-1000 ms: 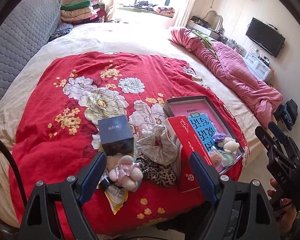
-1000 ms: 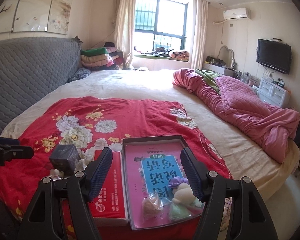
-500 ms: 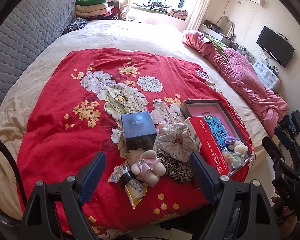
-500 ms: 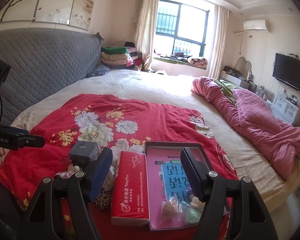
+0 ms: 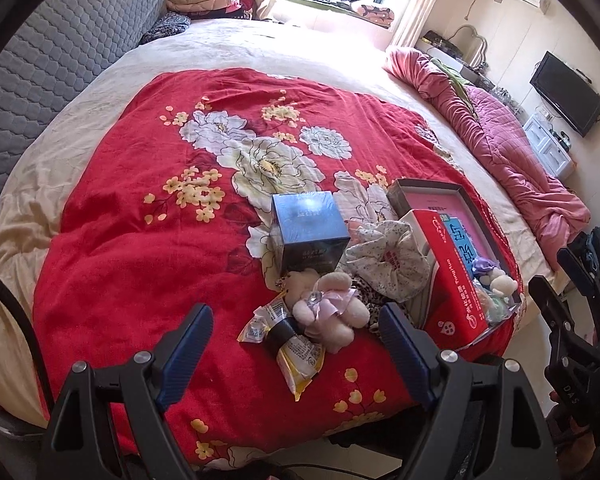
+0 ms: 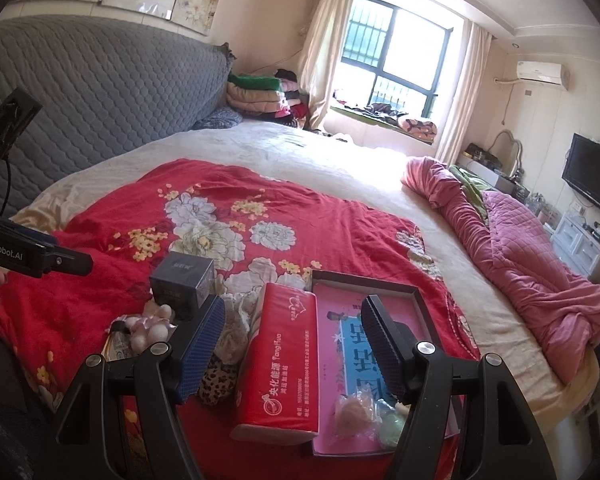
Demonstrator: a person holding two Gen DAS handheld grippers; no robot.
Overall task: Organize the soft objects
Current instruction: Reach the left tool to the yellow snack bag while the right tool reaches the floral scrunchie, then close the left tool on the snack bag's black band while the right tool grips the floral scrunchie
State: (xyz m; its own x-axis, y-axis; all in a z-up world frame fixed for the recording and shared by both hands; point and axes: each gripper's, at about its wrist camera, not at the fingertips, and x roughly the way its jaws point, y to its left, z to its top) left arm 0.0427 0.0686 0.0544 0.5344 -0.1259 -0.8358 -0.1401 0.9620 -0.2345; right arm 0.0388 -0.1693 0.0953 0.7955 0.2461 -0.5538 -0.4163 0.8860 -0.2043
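While both tongs, left tongs [image 5: 296, 344] and right tongs [image 6: 292, 336], gape empty, a fuzzy pale-pink plush bunny with lilac bow [image 5: 328, 308] lies beside a crinkled cream floral scrunchie [image 5: 388, 258].

Ahead of the right gripper [image 6: 292, 340], its right finger [image 6: 384, 344] covers the middle of the blue print on the pink box tray [image 6: 380, 285], so the characters cannot be read whole. Its left finger [image 6: 204, 340] hides part of the white scrunchie [image 6: 236, 320] and the top of the leopard-print scrunchie [image 6: 216, 380]. The small bagged items [image 6: 360, 410] near the tray's close edge are too blurred to name. In front of the left gripper [image 5: 296, 340], the plush toy [image 5: 328, 308] overlaps the yellow snack packet [image 5: 300, 356], and the red tissue pack [image 5: 452, 272] blocks much of the tray. The dark blue box [image 5: 310, 232] carries print too faint to read.
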